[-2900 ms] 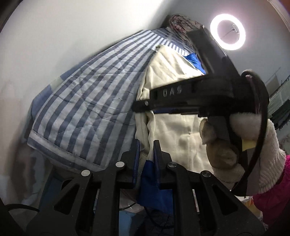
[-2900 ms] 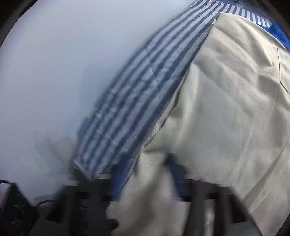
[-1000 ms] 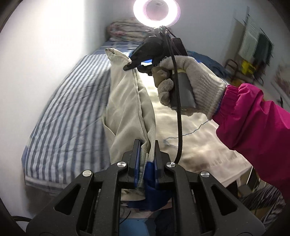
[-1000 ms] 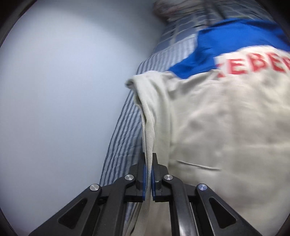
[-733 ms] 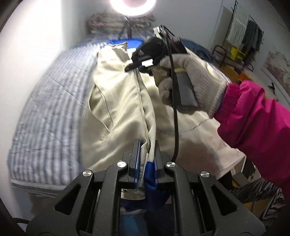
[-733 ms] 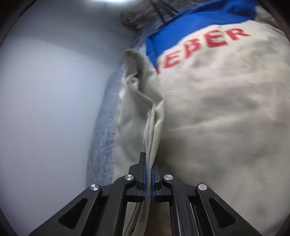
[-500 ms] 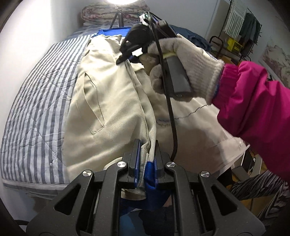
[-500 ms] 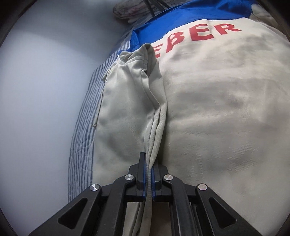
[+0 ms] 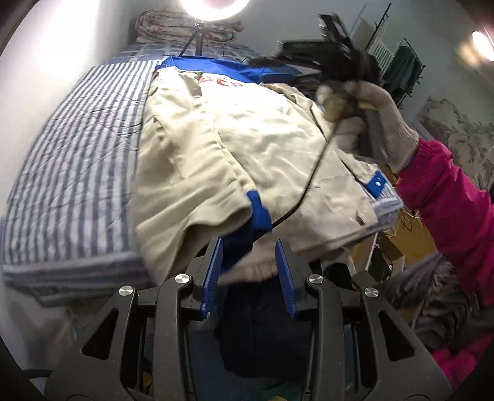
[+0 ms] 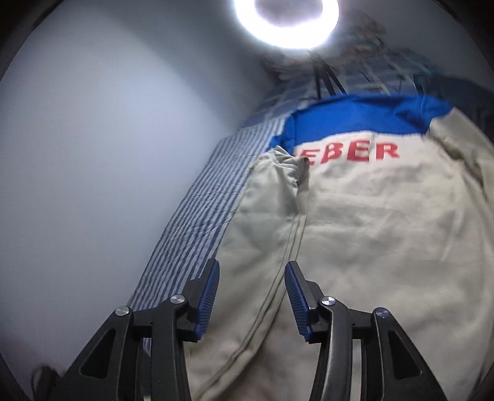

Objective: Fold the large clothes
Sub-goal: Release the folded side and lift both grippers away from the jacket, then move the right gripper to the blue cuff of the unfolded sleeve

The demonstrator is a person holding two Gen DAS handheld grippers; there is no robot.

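**Both grippers letting go of the folded jacket**

A beige jacket (image 9: 247,138) with a blue collar band and red letters across its back lies spread on a bed covered by a blue-and-white striped sheet (image 9: 77,154). One side panel is folded inward over the back, its seam running down the middle of the fold.

The left gripper (image 9: 248,268) sits at the near hem, its jaws opening. The blue pads stand apart on either side of a blue cuff (image 9: 259,216) and the beige hem, with a gap showing between pad and cloth, so nothing is pinched.

The right gripper (image 10: 251,293) hangs above the folded panel, its jaws also opening; the seam lies below the gap, clear of both pads. From the left wrist view, a hand (image 9: 370,123) in a knitted glove with a pink sleeve (image 9: 447,200) holds that tool above the far side of the jacket, blurred.

A ring light (image 10: 287,21) glows at the head of the bed, beside a white wall (image 10: 108,138).
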